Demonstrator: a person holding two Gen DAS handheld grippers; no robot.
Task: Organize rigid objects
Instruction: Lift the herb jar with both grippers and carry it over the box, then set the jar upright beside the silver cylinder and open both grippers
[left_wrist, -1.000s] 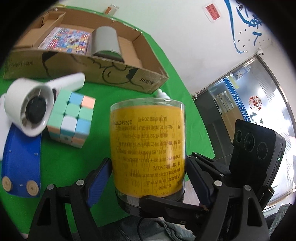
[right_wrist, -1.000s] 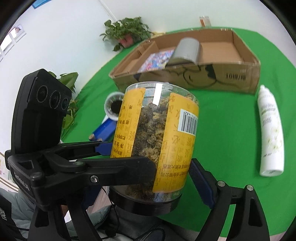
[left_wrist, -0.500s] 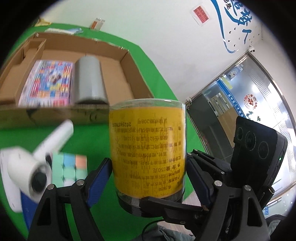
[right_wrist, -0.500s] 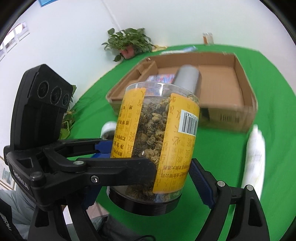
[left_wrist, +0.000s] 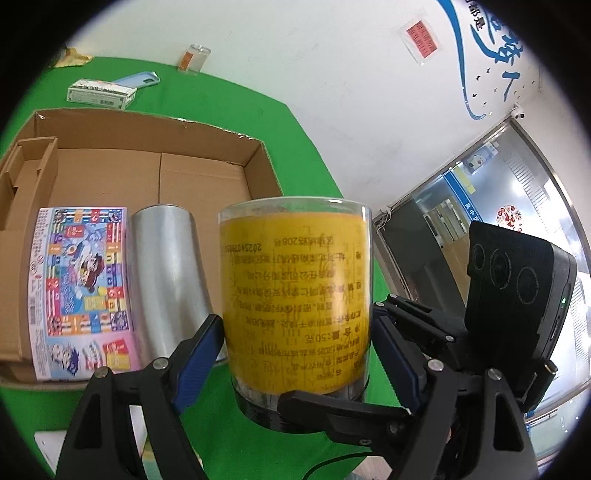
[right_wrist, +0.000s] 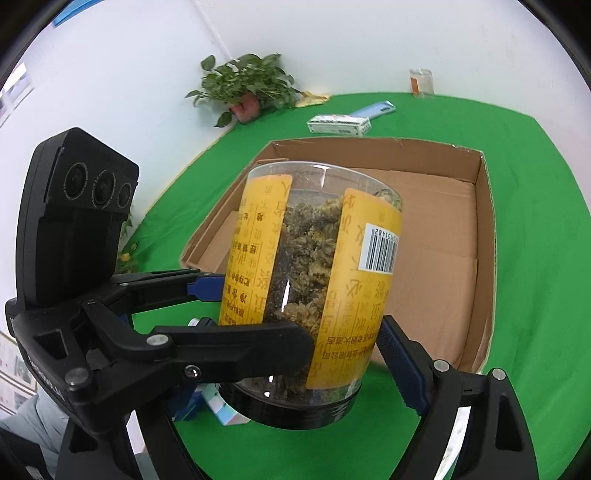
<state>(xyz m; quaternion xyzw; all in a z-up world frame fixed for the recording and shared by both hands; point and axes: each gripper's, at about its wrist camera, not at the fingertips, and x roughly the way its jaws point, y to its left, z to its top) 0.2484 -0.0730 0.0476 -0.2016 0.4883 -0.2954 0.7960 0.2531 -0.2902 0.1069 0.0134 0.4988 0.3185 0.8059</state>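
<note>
The clear jar (left_wrist: 295, 295) of dried flowers, yellow-labelled, black lid down, hangs above the near edge of the cardboard box (left_wrist: 207, 173). Both claws pinch it: the left gripper (left_wrist: 295, 354) and the right gripper (right_wrist: 314, 343) each have 2 fingers closed against its sides. Inside the box lie a silver cylinder (left_wrist: 166, 273) and, just beside it, a colourful board-game box (left_wrist: 79, 284).

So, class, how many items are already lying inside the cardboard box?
2: a colourful flat pack at the left of the cardboard box, and a silver cylinder beside it. The held jar may hide others.
</note>
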